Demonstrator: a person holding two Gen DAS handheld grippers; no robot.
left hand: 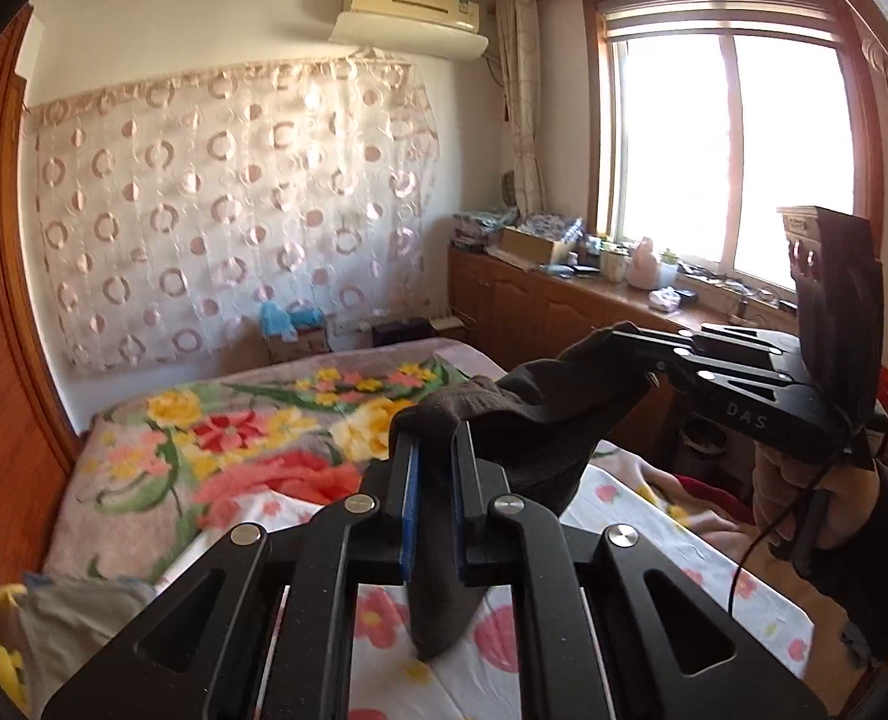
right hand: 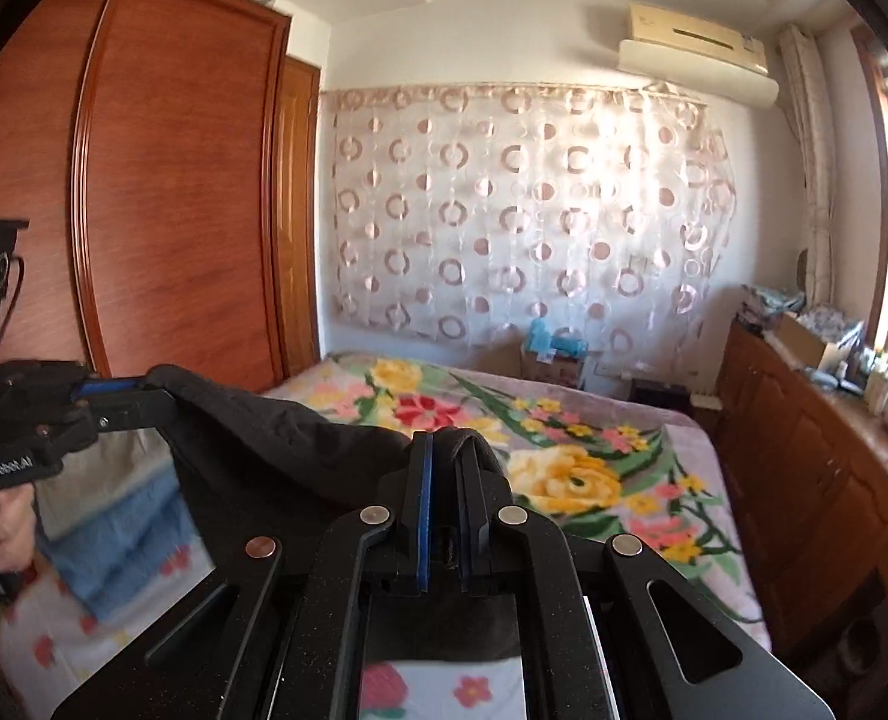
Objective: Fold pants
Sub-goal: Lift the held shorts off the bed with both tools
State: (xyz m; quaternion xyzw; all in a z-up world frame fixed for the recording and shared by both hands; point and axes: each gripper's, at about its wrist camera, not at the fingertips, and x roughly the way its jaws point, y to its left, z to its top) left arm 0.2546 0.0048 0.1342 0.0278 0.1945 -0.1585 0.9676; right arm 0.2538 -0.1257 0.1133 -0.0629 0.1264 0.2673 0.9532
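Dark grey pants (left hand: 522,420) hang in the air above the bed, stretched between my two grippers. My left gripper (left hand: 435,438) is shut on one end of the cloth, with fabric hanging down between its blue-padded fingers. My right gripper (right hand: 447,444) is shut on the other end. In the left wrist view the right gripper (left hand: 630,339) shows at the right, held by a hand. In the right wrist view the left gripper (right hand: 144,387) shows at the left, with the pants (right hand: 276,450) sagging between the two.
A bed with a floral blanket (left hand: 252,432) and a white flowered sheet (left hand: 642,546) lies below. A wooden wardrobe (right hand: 168,180) stands on the left. A low wooden cabinet (left hand: 540,300) with clutter runs under the window on the right. Folded blue towels (right hand: 120,534) lie at the left.
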